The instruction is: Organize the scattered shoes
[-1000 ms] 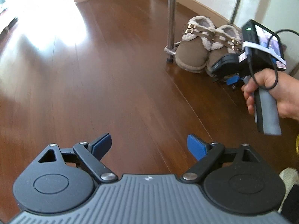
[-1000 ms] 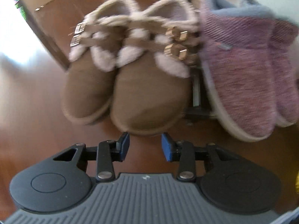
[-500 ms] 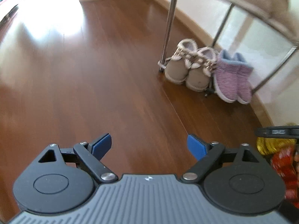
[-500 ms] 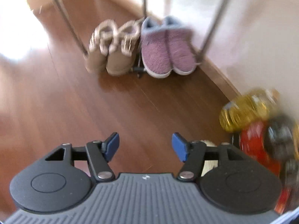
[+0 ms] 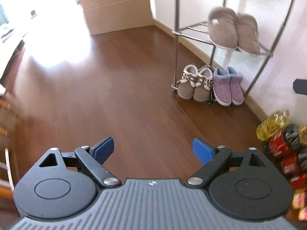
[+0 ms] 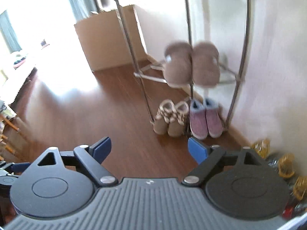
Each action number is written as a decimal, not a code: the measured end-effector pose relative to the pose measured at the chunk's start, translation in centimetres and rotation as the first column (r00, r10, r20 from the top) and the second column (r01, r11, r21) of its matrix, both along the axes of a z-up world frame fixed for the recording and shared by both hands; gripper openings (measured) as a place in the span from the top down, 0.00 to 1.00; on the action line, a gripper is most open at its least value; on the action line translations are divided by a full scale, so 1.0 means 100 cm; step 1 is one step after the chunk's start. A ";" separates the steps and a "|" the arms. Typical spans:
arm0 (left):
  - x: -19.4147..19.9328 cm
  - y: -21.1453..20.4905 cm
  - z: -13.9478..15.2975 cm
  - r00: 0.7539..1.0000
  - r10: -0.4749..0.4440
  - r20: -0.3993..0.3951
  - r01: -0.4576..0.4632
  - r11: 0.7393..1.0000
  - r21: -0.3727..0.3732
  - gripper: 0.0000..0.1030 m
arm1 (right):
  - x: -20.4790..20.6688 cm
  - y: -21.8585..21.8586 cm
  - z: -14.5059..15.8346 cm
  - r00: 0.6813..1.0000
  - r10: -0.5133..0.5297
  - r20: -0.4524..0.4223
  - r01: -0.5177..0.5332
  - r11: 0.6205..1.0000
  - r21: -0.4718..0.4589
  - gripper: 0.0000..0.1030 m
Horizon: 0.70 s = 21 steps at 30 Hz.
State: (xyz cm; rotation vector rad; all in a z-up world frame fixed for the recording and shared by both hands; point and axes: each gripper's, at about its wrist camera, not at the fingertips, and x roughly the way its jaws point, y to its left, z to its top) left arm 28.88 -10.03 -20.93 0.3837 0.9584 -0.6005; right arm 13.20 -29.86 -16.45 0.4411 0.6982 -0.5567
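At the foot of the rack [image 5: 214, 44], against the wall, the shoes now sit well away from you: a second ago your right gripper [image 6: 148, 149] hung just above the toes of the brown boots [image 5: 193, 85] with its pads drawn close together, and since then you have pulled both tools up and back, so the whole rack fits into both views. Your right gripper now stands spread wide and carries nothing; your left gripper [image 5: 153, 148] is likewise spread and empty, as it was before. I judge from this that the last pair is placed and you are stepping off to check the result, or to look for more strays. The brown boots stand side by side on the floor [image 5: 119, 95], toes toward you, fleece cuffs and buckled straps showing, touching each other and just beside the rack's front-left leg. The purple slippers [image 5: 228, 88] sit right next to them, paired, toes also toward you, between the rack's legs. On the shelf above, a beige pair [image 5: 234, 30] rests side by side, toes overhanging the front bar. The floor in sight holds no loose shoe. The bottles [image 5: 284, 141] cluster at the right, near the wall and apart from the shoes. The right view is blurred, so finer detail there cannot be read.
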 end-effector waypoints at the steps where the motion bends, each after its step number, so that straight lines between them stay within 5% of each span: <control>1: -0.004 0.004 0.003 1.000 0.007 0.004 -0.007 1.000 -0.005 0.11 | -0.011 0.008 0.008 1.000 0.003 0.017 -0.003 1.000 -0.012 0.17; 6: -0.091 0.044 0.035 1.000 0.003 0.024 -0.001 0.998 -0.057 0.11 | -0.127 0.068 0.048 0.995 -0.047 0.088 0.049 0.999 -0.021 0.09; 10: -0.148 0.054 0.063 0.998 -0.063 -0.006 0.063 0.998 -0.013 0.11 | -0.202 0.110 0.087 0.992 -0.093 0.081 0.097 0.994 -0.053 0.03; 16: -0.206 0.064 0.160 0.986 -0.120 0.116 0.128 0.990 -0.059 0.05 | -0.248 0.139 0.159 0.980 -0.129 0.150 0.158 0.966 -0.203 0.01; 21: -0.225 0.071 0.220 0.962 -0.139 0.237 0.169 0.979 -0.112 0.04 | -0.273 0.173 0.201 0.950 -0.216 0.225 0.287 0.886 -0.364 0.01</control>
